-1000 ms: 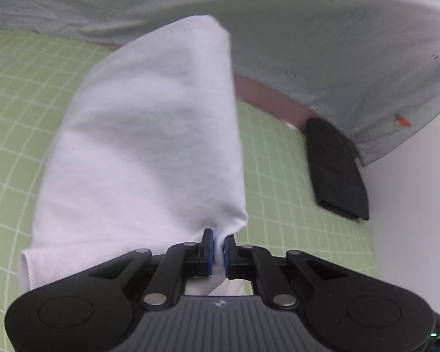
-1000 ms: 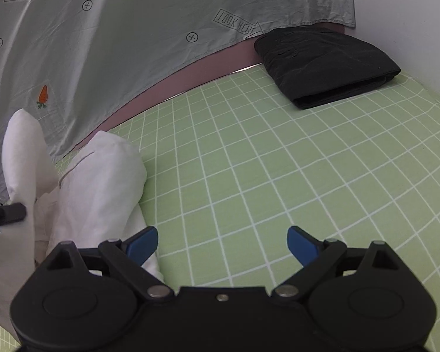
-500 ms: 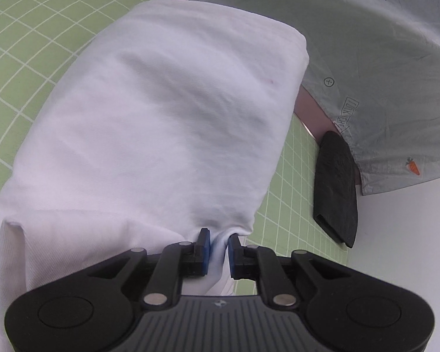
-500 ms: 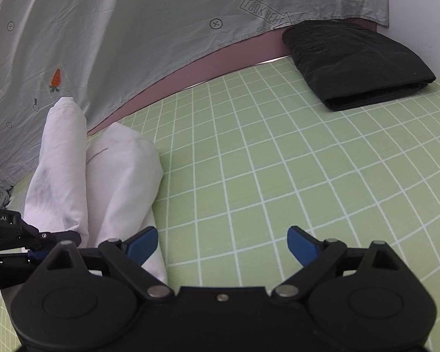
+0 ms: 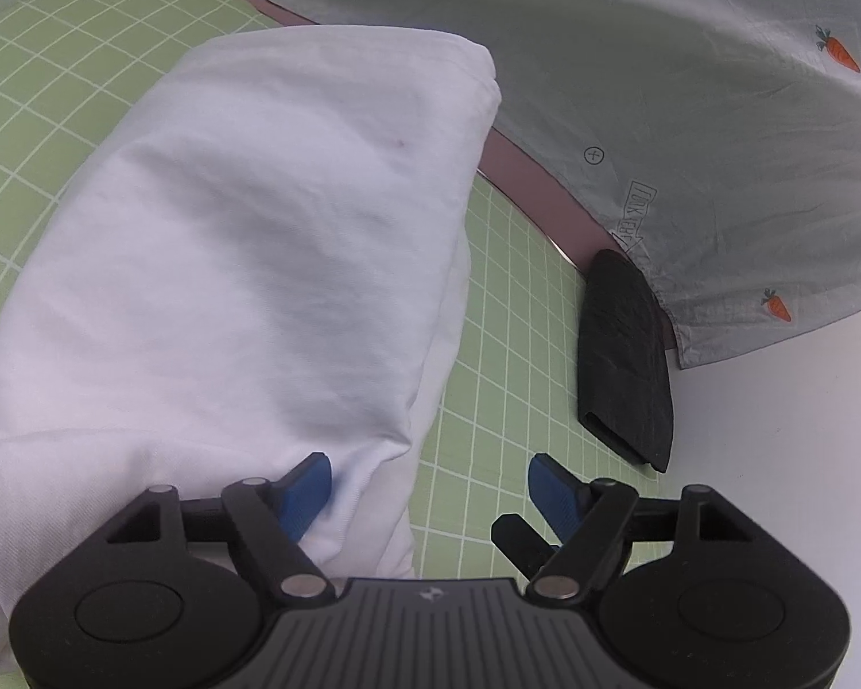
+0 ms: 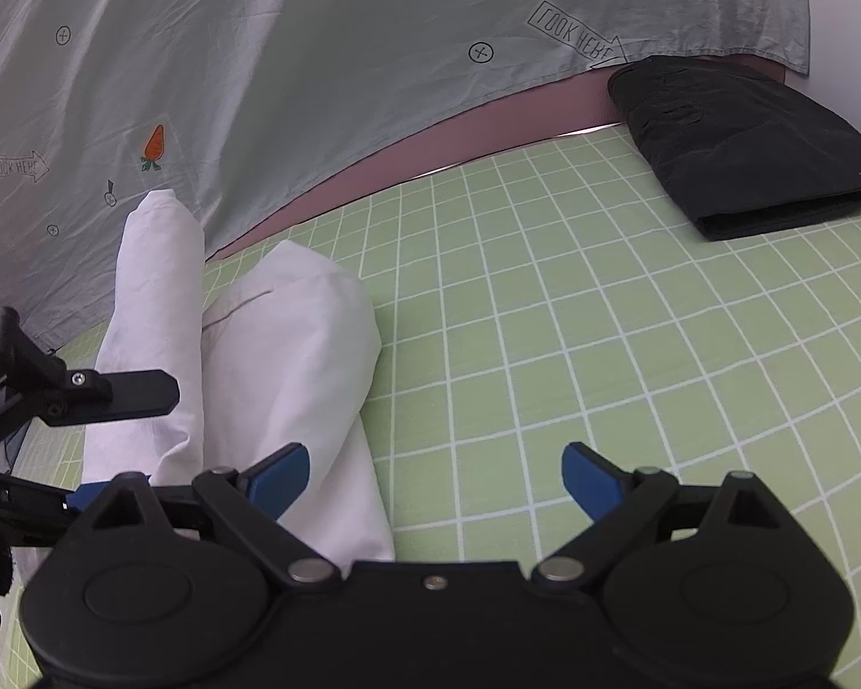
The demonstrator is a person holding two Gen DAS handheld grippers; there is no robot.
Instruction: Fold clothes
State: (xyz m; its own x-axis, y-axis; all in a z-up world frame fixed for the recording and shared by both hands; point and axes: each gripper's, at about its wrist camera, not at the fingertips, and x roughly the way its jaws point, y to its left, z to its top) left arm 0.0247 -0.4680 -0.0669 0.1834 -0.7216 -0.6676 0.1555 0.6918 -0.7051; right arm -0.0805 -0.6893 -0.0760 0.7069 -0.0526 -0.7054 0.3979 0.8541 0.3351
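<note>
A white garment (image 5: 258, 229) lies folded in a thick bundle on the green grid mat (image 5: 505, 316). My left gripper (image 5: 427, 473) sits at its near right corner with the jaws opening. The corner lies loose against the left blue pad (image 5: 307, 485), and neither pad presses on it. In the right wrist view the same white garment (image 6: 293, 344) is at the left, one fold standing up beside the left gripper (image 6: 126, 445). My right gripper (image 6: 436, 459) hovers open over the mat (image 6: 545, 316), its left pad near the bundle's edge, holding nothing.
A folded black garment (image 5: 625, 362) (image 6: 740, 155) rests at the mat's far right corner. A grey sheet (image 5: 689, 115) (image 6: 315, 57) printed with carrots hangs along the back, over a pink strip. Bare green mat stretches between the white and black garments.
The left jaws, shut on the white garment's corner before, have spread wide and let it go. The garment has settled lower onto the mat. The right gripper has shifted slightly, still open.
</note>
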